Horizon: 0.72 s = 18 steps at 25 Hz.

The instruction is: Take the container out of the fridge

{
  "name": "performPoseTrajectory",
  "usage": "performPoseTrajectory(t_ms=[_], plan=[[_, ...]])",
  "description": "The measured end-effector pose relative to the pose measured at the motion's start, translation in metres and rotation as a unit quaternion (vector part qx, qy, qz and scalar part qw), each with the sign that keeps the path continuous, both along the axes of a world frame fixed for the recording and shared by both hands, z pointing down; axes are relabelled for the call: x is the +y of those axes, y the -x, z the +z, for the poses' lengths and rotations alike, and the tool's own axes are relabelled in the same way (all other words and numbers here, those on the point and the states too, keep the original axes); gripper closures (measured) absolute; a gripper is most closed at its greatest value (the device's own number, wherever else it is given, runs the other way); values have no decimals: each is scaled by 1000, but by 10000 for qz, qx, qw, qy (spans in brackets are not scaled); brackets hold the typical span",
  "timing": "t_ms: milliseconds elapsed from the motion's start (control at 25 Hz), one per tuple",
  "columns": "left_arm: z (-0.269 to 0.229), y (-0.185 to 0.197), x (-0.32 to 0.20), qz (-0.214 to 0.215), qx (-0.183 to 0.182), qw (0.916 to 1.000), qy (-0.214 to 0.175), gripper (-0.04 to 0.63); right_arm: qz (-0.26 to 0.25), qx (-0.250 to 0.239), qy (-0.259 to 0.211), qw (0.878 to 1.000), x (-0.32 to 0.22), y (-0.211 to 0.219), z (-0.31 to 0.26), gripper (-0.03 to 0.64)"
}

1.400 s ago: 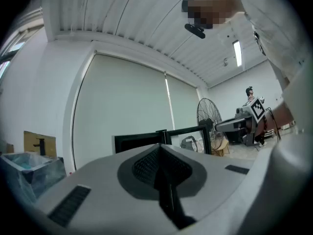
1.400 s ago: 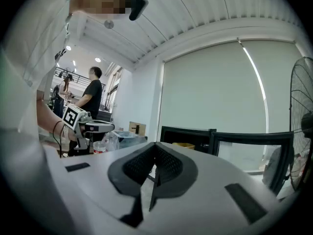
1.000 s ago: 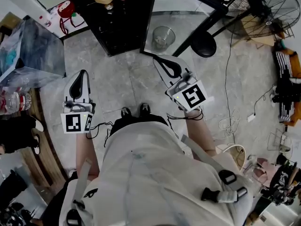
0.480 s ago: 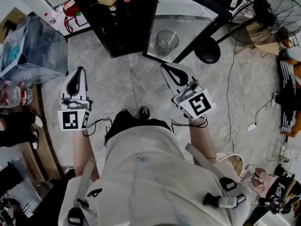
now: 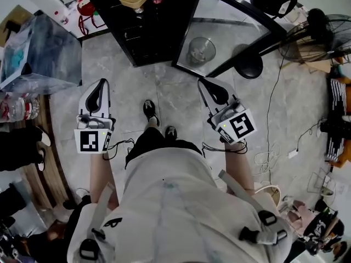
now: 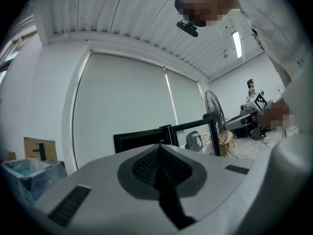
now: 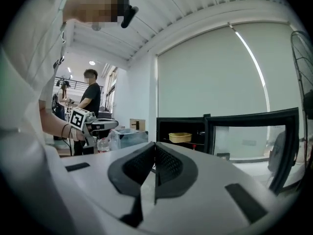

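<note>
The pads of the left gripper [image 6: 159,150] are seen pressed together in the left gripper view, with only a thin dark seam between them and nothing caught there. The jaws of the right gripper [image 7: 154,147] are likewise closed against each other, and nothing is held between them. No object is touched by either gripper.

In the head view, both grippers are held out in front of the person's waist, above the grey tiled floor [image 5: 142,86], with bare forearms reaching forward from a pale shirt. The left gripper is pointed almost straight ahead. The right gripper is turned slightly inward, and its marker cube [image 5: 239,126] is tilted. The two grippers are kept well apart, one on each side of the person's shoes [image 5: 149,108].

The yellow container [image 7: 179,137] is seen resting on a shelf inside the black fridge [image 7: 164,131], in the upper part of the open compartment. The glass door [image 7: 254,133] is swung open to the right. The container is well apart from both grippers, with open floor lying between them and the fridge. A clear plastic bin [image 5: 41,53] is seen to the left of the fridge, and a standing fan [image 5: 321,32] to the right of the door.
</note>
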<state>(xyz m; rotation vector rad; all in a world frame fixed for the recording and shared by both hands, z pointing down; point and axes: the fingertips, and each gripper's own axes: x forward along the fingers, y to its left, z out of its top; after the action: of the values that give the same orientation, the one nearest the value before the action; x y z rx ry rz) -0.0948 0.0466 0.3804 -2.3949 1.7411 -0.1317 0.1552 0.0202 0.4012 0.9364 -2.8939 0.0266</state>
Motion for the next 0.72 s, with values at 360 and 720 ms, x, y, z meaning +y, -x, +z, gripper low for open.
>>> performPoseTrajectory(t_ms=[360, 720], plan=[[11, 51, -90, 402, 304, 9987, 14, 589, 175, 369, -186, 9990, -90, 63, -12, 601], [5, 66, -148, 616, 383, 9973, 84, 589, 350, 181, 9, 9992, -148, 91, -18, 601]])
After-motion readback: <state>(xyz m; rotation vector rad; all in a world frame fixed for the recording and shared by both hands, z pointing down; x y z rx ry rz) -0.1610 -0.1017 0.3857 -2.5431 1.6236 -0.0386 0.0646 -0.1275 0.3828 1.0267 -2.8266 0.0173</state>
